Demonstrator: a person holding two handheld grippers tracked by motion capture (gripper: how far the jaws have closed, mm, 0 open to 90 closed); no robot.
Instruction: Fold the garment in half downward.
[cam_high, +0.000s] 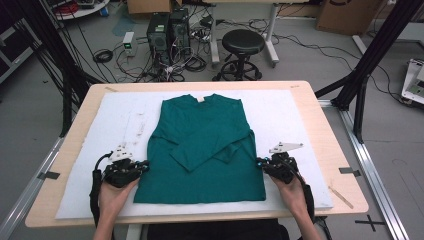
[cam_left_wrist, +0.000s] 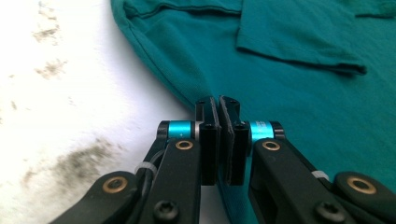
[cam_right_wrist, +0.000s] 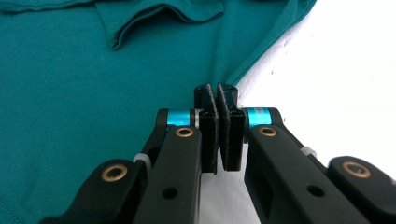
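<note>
In the high view, a teal long-sleeved shirt (cam_high: 200, 150) lies flat in the middle of a white mat (cam_high: 300, 115) that covers most of a light wooden table (cam_high: 330, 130). The collar points to the far edge, the hem lies near the near edge, and both sleeves are folded across the chest. The left gripper (cam_high: 145, 166) sits at the shirt's left side edge, toward the mat's near left corner, held in the person's left hand (cam_high: 115, 195). The right gripper (cam_high: 260, 163) meets the shirt's right side edge, held in the right hand (cam_high: 292, 192).

In the left gripper view, the left gripper (cam_left_wrist: 218, 109) has its jaws pressed together, pinching the shirt's (cam_left_wrist: 299, 93) side seam where the cloth meets the stained mat (cam_left_wrist: 70, 93). A folded sleeve cuff (cam_left_wrist: 299, 46) lies farther off.

In the right gripper view, the right gripper (cam_right_wrist: 217, 95) likewise stands clamped, its pads nipping the shirt's (cam_right_wrist: 93, 93) edge beside the bare mat (cam_right_wrist: 336, 70).
</note>
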